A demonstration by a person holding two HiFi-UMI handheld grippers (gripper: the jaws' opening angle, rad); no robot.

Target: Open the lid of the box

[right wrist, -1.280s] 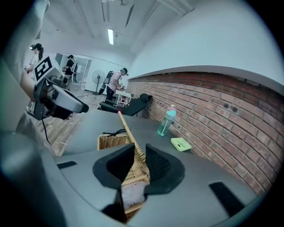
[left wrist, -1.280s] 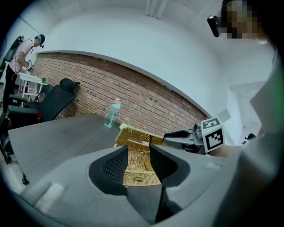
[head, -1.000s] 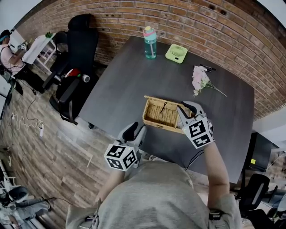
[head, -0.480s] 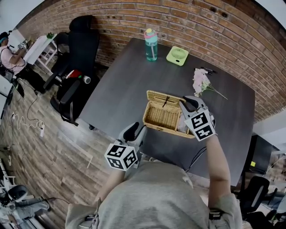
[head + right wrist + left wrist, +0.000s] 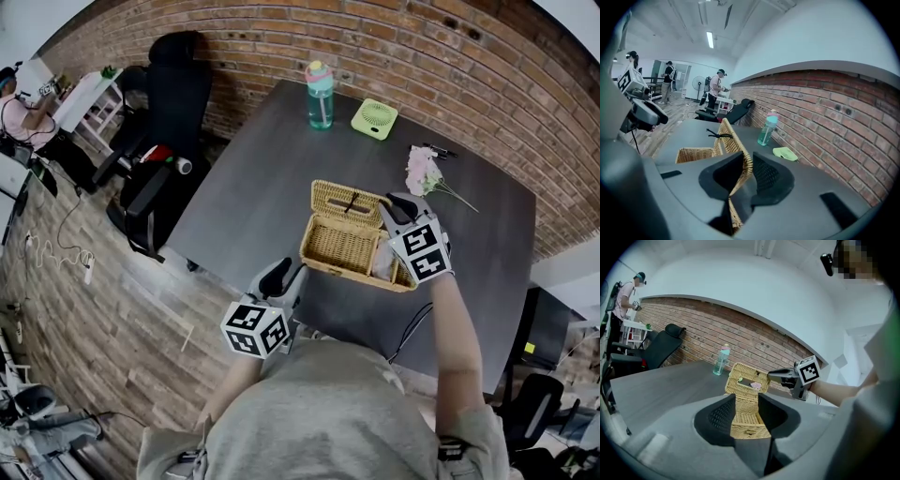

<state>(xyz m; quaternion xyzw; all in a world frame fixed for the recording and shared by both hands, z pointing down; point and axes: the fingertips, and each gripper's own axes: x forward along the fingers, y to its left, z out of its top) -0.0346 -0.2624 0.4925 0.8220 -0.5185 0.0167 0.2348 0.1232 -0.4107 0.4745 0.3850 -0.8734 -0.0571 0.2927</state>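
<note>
Pinching the lid (image 5: 334,195) at its right edge with my right gripper (image 5: 398,206), closed on the weave | lid stands near upright over the box (image 5: 328,247), mid-bench (image 5: 253,187) | judged light, stiff, crushable wicker: grip the rim gently | left gripper (image 5: 284,273) open, empty, short of the box

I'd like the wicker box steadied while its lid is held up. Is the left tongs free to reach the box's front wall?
Probably yes: the left tongs stand open, facing the wicker box, with only bare table between.
</note>
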